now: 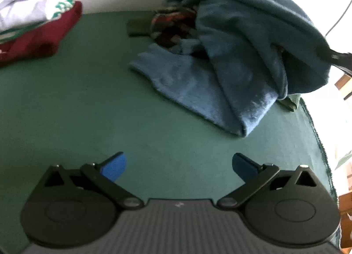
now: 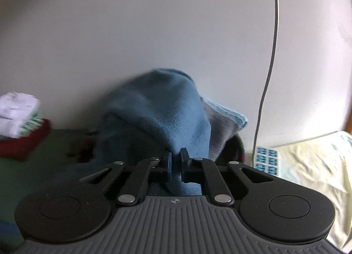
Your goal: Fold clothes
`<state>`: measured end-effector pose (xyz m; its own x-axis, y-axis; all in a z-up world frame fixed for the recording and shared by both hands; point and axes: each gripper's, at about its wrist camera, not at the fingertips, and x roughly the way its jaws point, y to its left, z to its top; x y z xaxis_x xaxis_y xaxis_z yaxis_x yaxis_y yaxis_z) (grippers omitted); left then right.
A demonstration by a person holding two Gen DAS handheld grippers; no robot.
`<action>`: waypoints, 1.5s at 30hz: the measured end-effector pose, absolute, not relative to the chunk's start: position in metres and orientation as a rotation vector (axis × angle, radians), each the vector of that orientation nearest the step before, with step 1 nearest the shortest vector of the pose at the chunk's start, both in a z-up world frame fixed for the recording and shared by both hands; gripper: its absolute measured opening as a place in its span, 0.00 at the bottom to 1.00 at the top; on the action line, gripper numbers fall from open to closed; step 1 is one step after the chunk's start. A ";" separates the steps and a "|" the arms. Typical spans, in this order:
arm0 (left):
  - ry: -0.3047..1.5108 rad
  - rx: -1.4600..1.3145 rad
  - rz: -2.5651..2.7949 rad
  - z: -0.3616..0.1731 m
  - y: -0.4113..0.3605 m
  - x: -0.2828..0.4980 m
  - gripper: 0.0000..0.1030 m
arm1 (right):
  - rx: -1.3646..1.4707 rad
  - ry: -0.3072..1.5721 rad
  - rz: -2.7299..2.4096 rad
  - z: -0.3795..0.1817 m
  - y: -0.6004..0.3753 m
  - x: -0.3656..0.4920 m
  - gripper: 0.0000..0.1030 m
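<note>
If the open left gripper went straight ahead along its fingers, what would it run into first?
Probably the lower fold of the blue fleece garment; only bare green table cover lies between it and the left gripper. Depth is hard to judge.

Both tools look alike: the left gripper (image 1: 179, 166) and the right gripper (image 2: 176, 166) each have a ribbed grey body, two round black discs, black linkage bars with silver screws, blue finger pads (image 1: 114, 167), and a small white mark at centre.
</note>
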<state>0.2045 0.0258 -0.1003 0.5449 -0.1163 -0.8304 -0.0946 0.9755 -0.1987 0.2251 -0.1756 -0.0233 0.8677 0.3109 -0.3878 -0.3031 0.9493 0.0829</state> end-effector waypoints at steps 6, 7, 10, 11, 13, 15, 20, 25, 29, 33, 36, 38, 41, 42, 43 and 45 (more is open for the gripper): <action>0.991 -0.161 -0.055 -0.106 0.011 0.200 0.99 | 0.017 0.451 0.362 -0.023 -0.193 0.199 0.00; 0.988 -0.155 -0.065 -0.105 0.009 0.199 0.99 | 0.013 0.468 0.377 -0.026 -0.191 0.196 0.00; 0.966 -0.112 -0.076 -0.104 0.003 0.194 0.99 | -0.086 0.465 0.375 -0.033 -0.173 0.194 0.02; 0.959 -0.091 -0.069 -0.103 0.000 0.192 0.99 | -0.139 0.443 0.365 -0.032 -0.164 0.197 0.17; 0.957 -0.047 -0.054 -0.104 -0.005 0.191 0.99 | -0.214 0.389 0.346 -0.028 -0.148 0.210 0.52; 0.959 -0.026 -0.054 -0.105 -0.007 0.189 0.99 | -0.249 0.328 0.327 -0.027 -0.131 0.231 0.69; 0.937 0.051 -0.063 -0.106 -0.008 0.173 0.99 | -0.332 0.367 0.283 -0.045 -0.090 0.293 0.64; 0.949 0.081 -0.059 -0.112 -0.001 0.151 0.99 | -0.320 0.370 0.233 -0.073 -0.078 0.320 0.55; 0.987 0.032 -0.076 -0.119 0.001 0.138 0.99 | -0.239 0.343 0.265 -0.057 -0.097 0.286 0.11; 0.985 0.038 -0.094 -0.119 -0.005 0.137 0.99 | -0.128 0.330 0.321 -0.029 -0.126 0.243 0.07; 0.978 0.023 -0.102 -0.115 -0.005 0.138 0.99 | -0.045 0.320 0.361 -0.008 -0.148 0.211 0.07; 0.972 -0.009 -0.098 -0.110 -0.002 0.140 0.99 | 0.010 0.312 0.389 0.006 -0.162 0.190 0.07; 0.968 -0.064 -0.085 -0.104 0.008 0.137 0.99 | 0.070 0.395 0.457 0.009 -0.182 0.145 0.07; 0.968 -0.083 -0.077 -0.102 0.013 0.134 0.99 | 0.073 0.431 0.475 0.006 -0.187 0.129 0.07; 0.968 -0.099 -0.067 -0.100 0.018 0.131 0.99 | 0.075 0.467 0.493 0.003 -0.193 0.113 0.07; 0.969 -0.125 -0.043 -0.097 0.028 0.122 0.99 | 0.073 0.552 0.525 -0.005 -0.202 0.081 0.07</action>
